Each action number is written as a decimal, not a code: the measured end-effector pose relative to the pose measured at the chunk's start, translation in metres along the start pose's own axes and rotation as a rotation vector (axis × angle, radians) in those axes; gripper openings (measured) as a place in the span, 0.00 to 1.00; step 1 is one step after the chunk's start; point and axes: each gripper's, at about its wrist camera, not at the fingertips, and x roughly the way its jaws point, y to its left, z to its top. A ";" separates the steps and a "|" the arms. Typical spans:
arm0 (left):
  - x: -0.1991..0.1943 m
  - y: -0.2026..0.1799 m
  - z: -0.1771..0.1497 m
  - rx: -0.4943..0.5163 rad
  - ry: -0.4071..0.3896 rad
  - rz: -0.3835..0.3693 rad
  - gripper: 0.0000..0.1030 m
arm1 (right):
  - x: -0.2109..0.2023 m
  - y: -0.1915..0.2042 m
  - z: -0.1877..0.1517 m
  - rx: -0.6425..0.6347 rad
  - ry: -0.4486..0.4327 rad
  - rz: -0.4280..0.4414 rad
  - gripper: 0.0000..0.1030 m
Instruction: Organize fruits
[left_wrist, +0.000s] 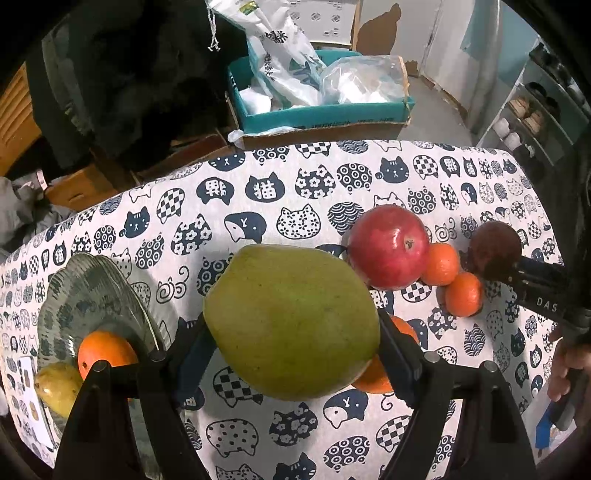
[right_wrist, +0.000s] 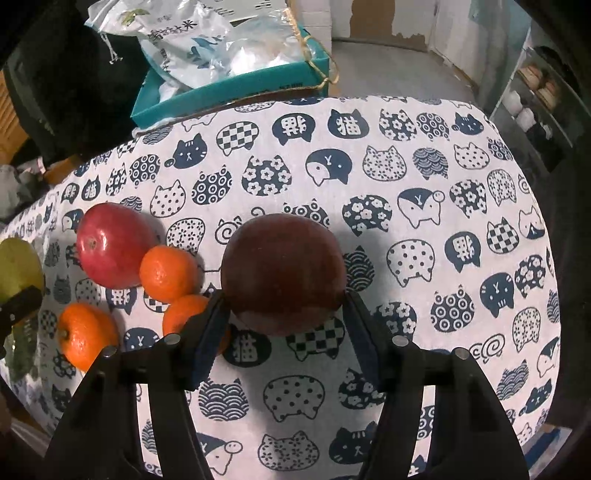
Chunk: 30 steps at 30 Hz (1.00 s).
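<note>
Your green mango (left_wrist: 291, 321) sits dead centre in the left wrist view, pinched across its width between the jaws of the left gripper (left_wrist: 291, 332), its long axis running from upper left to lower right of the frame. It hangs clear above the cat-print tabletop (left_wrist: 258, 206). The thing that matters is the glass plate (left_wrist: 92, 291), lying to the lower left of the mango, just past the left-hand jaw, with an orange (left_wrist: 105, 352) and a yellowish fruit (left_wrist: 59, 387) already on it. So, as I read it, your left hand is the nearer one, and the carry goes leftward and down in that frame.

Over on your right, the dark reddish-brown fruit (right_wrist: 282, 273) fills the middle of the right wrist view, the right gripper (right_wrist: 282, 314) closed on its lower half, both pads touching its sides. It looks lifted off the cloth, judging by the shadow under it. The red apple (right_wrist: 114, 245) and three tangerines, the nearest being (right_wrist: 168, 273), wait at centre left. The plate is barely visible at the far left edge there, so that hand has much farther to travel.
</note>
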 end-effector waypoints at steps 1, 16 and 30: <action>0.000 0.000 0.000 0.002 0.001 0.001 0.81 | 0.001 0.000 0.001 0.000 0.001 0.006 0.65; 0.010 0.002 0.001 0.000 0.024 0.001 0.81 | 0.044 0.009 0.022 0.032 0.035 0.043 0.69; 0.021 0.005 0.004 -0.011 0.042 0.004 0.81 | 0.053 0.012 0.037 0.058 0.000 0.025 0.63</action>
